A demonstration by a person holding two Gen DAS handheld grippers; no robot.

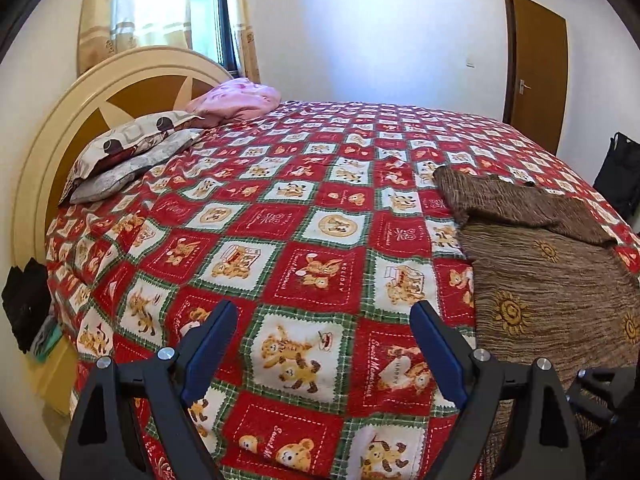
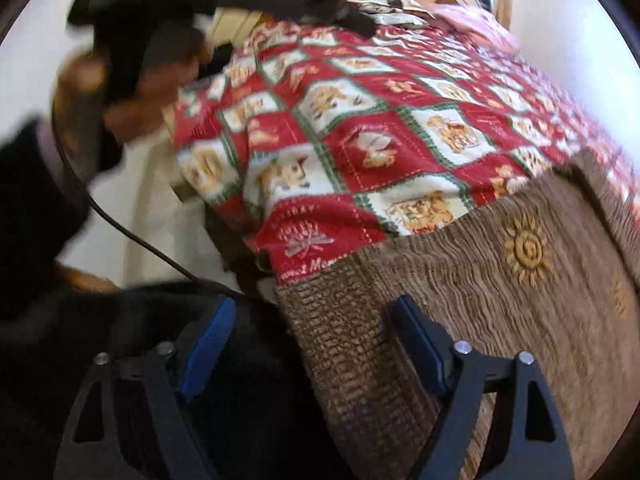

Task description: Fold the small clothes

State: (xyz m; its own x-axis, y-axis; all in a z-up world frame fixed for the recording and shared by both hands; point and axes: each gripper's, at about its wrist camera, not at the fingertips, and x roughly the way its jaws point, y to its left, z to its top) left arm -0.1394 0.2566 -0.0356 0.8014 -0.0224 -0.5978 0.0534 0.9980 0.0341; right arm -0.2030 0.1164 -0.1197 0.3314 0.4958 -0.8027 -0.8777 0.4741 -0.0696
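Brown sweater [image 2: 500,280] beneath the parted right gripper [image 2: 316,320]

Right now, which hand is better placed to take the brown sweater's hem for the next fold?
Right. The right gripper hangs open directly over the brown sweater hem at the bed edge. The left gripper hovers over bare bedspread.
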